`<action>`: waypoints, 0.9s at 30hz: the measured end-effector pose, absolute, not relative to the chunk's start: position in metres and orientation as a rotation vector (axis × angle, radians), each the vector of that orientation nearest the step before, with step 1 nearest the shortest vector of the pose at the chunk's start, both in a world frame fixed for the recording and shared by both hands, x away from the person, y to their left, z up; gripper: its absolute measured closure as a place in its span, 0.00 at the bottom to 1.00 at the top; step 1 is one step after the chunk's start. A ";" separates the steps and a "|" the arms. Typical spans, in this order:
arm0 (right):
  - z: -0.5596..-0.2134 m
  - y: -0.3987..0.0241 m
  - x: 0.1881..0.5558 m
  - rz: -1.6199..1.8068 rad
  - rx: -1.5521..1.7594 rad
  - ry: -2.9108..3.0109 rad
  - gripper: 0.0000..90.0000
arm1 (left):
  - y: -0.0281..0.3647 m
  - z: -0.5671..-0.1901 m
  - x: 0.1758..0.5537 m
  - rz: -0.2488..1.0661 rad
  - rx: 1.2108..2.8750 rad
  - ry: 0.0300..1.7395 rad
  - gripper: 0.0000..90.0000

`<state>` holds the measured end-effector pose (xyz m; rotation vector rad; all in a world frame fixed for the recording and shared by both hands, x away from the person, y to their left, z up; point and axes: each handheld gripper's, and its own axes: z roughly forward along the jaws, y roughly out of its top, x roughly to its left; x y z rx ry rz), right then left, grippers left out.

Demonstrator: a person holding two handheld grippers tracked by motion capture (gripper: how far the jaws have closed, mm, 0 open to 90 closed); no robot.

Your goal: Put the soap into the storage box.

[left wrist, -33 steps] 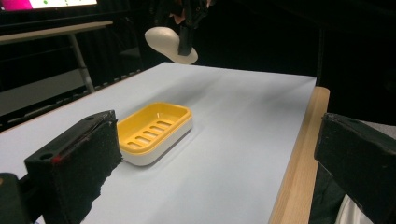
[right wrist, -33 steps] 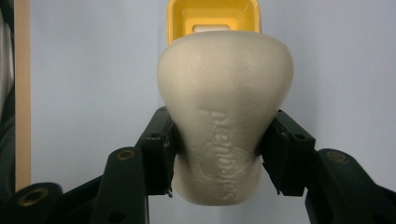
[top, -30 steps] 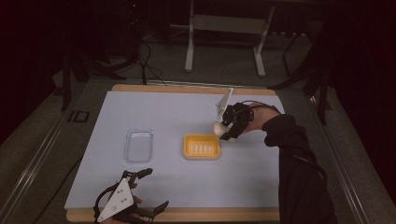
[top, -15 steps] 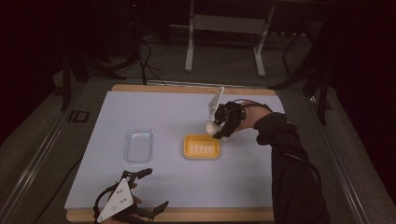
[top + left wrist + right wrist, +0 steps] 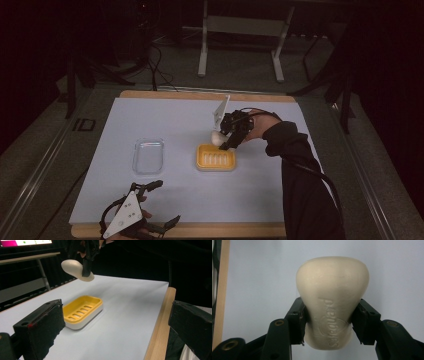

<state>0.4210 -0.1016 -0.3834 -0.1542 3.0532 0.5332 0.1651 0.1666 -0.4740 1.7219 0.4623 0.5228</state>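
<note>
A cream bar of soap (image 5: pixel 332 300) with raised lettering is clamped between the jaws of my right gripper (image 5: pixel 332 320). In the high view that right gripper (image 5: pixel 225 140) holds the soap (image 5: pixel 216 136) in the air just over the far edge of a yellow soap dish (image 5: pixel 216 157) with a slotted floor. The left gripper view has the soap (image 5: pixel 76 270) hanging above and behind the dish (image 5: pixel 82 310). My left gripper (image 5: pixel 155 205) rests open at the table's near edge, nothing between its jaws.
A clear plastic lid or tray (image 5: pixel 149 156) lies left of the dish on the pale blue table cover (image 5: pixel 165 117). The wooden table edge (image 5: pixel 215 230) runs along the front. A metal stand (image 5: pixel 240 30) and cables sit on the floor beyond.
My right gripper has carried the soap leftward and toward me, down to just above the dish's far edge. The left gripper has stayed put.
</note>
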 end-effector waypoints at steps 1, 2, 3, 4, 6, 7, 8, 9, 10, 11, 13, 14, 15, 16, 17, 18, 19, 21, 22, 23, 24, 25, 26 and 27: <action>-0.384 -0.101 0.421 0.534 -0.152 3.056 0.55 | 0.167 -0.474 0.165 0.524 1.722 0.462 0.01; -0.385 -0.100 0.421 0.538 -0.161 3.056 0.55 | 0.167 -0.474 0.165 0.523 1.722 0.462 0.01; -0.387 -0.099 0.421 0.535 -0.158 3.053 0.55 | 0.167 -0.474 0.165 0.523 1.722 0.462 0.01; -0.388 -0.099 0.422 0.534 -0.152 3.054 0.55 | 0.167 -0.474 0.165 0.523 1.723 0.461 0.01; -0.391 -0.097 0.422 0.537 -0.150 3.052 0.55 | 0.167 -0.474 0.165 0.522 1.723 0.460 0.01; -0.393 -0.097 0.423 0.545 -0.144 3.057 0.55 | 0.167 -0.474 0.165 0.521 1.720 0.461 0.01; -0.395 -0.097 0.423 0.553 -0.145 3.056 0.55 | 0.167 -0.474 0.165 0.521 1.721 0.459 0.01; -0.398 -0.096 0.423 0.552 -0.140 3.057 0.55 | 0.167 -0.474 0.165 0.521 1.720 0.459 0.01; -0.400 -0.096 0.424 0.551 -0.142 3.056 0.55 | 0.167 -0.474 0.165 0.520 1.718 0.460 0.01; -0.402 -0.095 0.424 0.554 -0.146 3.055 0.55 | 0.167 -0.474 0.165 0.521 1.717 0.459 0.01; -0.408 -0.096 0.424 0.567 -0.135 3.059 0.55 | 0.167 -0.474 0.165 0.522 1.719 0.460 0.01; -0.411 -0.096 0.425 0.565 -0.123 3.061 0.55 | 0.167 -0.474 0.165 0.521 1.720 0.459 0.01; -0.415 -0.096 0.426 0.568 -0.118 3.061 0.55 | 0.167 -0.474 0.165 0.521 1.720 0.458 0.01; -0.419 -0.096 0.427 0.564 -0.118 3.060 0.55 | 0.167 -0.474 0.165 0.521 1.721 0.457 0.01; -0.422 -0.097 0.428 0.559 -0.111 3.064 0.55 | 0.167 -0.474 0.165 0.522 1.721 0.457 0.01; -0.424 -0.097 0.428 0.555 -0.104 3.065 0.55 | 0.167 -0.474 0.165 0.522 1.721 0.457 0.01; -0.427 -0.098 0.428 0.557 -0.106 3.069 0.55 | 0.167 -0.474 0.165 0.521 1.720 0.457 0.01; -0.429 -0.098 0.428 0.569 -0.105 3.076 0.55 | 0.167 -0.474 0.165 0.522 1.721 0.457 0.01; -0.433 -0.099 0.428 0.579 -0.111 3.078 0.55 | 0.167 -0.474 0.165 0.520 1.722 0.457 0.01; -0.436 -0.099 0.428 0.567 -0.110 3.082 0.55 | 0.167 -0.474 0.165 0.520 1.722 0.456 0.01; -0.438 -0.099 0.428 0.556 -0.129 3.076 0.55 | 0.166 -0.474 0.165 0.520 1.722 0.456 0.01; -0.440 -0.099 0.427 0.548 -0.132 3.079 0.55 | 0.166 -0.474 0.165 0.519 1.722 0.455 0.01; -0.443 -0.099 0.427 0.539 -0.140 3.086 0.55 | 0.167 -0.474 0.165 0.521 1.720 0.455 0.01; -0.446 -0.099 0.427 0.532 -0.149 3.079 0.55 | 0.167 -0.474 0.165 0.521 1.720 0.455 0.01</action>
